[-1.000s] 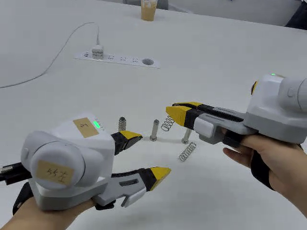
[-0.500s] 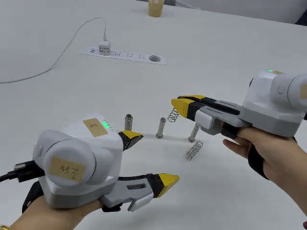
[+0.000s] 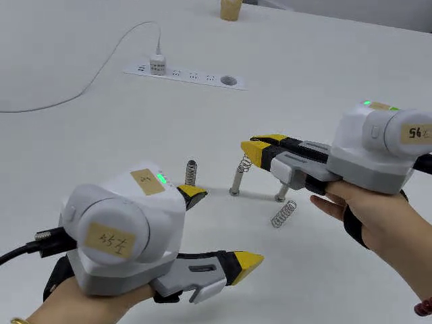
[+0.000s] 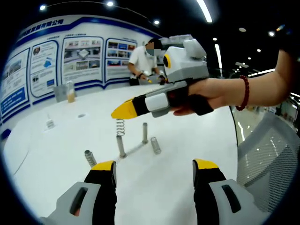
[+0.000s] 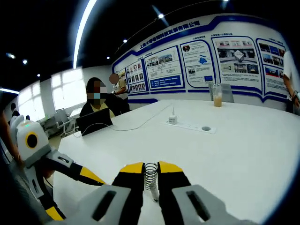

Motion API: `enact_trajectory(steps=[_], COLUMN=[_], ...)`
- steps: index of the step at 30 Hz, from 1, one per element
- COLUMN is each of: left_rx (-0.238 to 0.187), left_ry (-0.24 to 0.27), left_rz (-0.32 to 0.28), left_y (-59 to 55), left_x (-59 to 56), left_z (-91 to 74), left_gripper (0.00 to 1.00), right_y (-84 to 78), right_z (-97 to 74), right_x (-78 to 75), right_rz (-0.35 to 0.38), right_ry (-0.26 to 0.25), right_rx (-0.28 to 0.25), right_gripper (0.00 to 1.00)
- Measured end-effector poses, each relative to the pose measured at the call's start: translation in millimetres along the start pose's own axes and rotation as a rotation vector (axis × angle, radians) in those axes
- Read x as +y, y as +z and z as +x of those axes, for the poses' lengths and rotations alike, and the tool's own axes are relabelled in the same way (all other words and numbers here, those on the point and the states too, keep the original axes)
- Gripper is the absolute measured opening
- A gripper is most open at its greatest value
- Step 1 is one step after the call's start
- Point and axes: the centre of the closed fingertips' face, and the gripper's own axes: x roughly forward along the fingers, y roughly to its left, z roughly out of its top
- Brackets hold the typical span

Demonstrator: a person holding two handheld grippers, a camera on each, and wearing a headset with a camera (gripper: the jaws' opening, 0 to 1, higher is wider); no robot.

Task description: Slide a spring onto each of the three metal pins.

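My right gripper (image 3: 251,150) is shut on a spring (image 3: 244,163), which hangs from its tips. In the left gripper view this spring (image 4: 120,127) sits right over the middle pin (image 4: 122,146), its lower end at the pin's top. The left pin (image 3: 192,173) carries a spring. The middle pin (image 3: 236,181) and the right pin (image 3: 282,191) stand bare. A loose spring (image 3: 283,213) lies on the table beside the right pin. My left gripper (image 3: 223,226) is open and holds nothing, in front of the pins. The held spring (image 5: 150,176) shows between the right gripper's (image 5: 150,169) yellow tips.
A white power strip (image 3: 185,75) with a plugged charger and cable lies at the back of the white table (image 3: 101,135). A cup (image 3: 231,8) stands at the far edge. A seated person (image 5: 98,108) with a laptop is at the table's far end.
My right gripper has carried the spring leftwards, from beside the middle pin to over its top. The left gripper stays open and low. The camera has shifted.
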Motion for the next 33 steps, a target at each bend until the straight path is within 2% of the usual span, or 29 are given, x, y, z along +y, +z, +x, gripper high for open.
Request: enact_trajectory(steps=[13, 21, 24, 33], left_rx=[0.013, 0.009, 0.015, 0.016], left_ry=[-0.008, -0.006, -0.004, 0.000], left_rz=[0.015, 0.009, 0.011, 0.011], left_y=[-3.2, -2.6, -3.8, -3.8], left_x=[-2.1, -0.3, 0.3, 2.1], left_z=[0.6, 0.5, 0.3, -0.2], left_gripper=[0.67, 0.67, 0.66, 0.66], right_y=[-4.6, -12.3, -20.4, -33.8], right_z=[9.4, 12.7, 15.8, 21.1], right_x=[2.9, 5.2, 2.6, 1.1], right_rz=[-0.093, -0.165, -0.194, -0.199], right_ry=[-0.010, -0.008, -0.016, -0.024], right_rx=[0.019, 0.061, 0.094, 0.131], right_gripper=[0.12, 0.12, 0.12, 0.12])
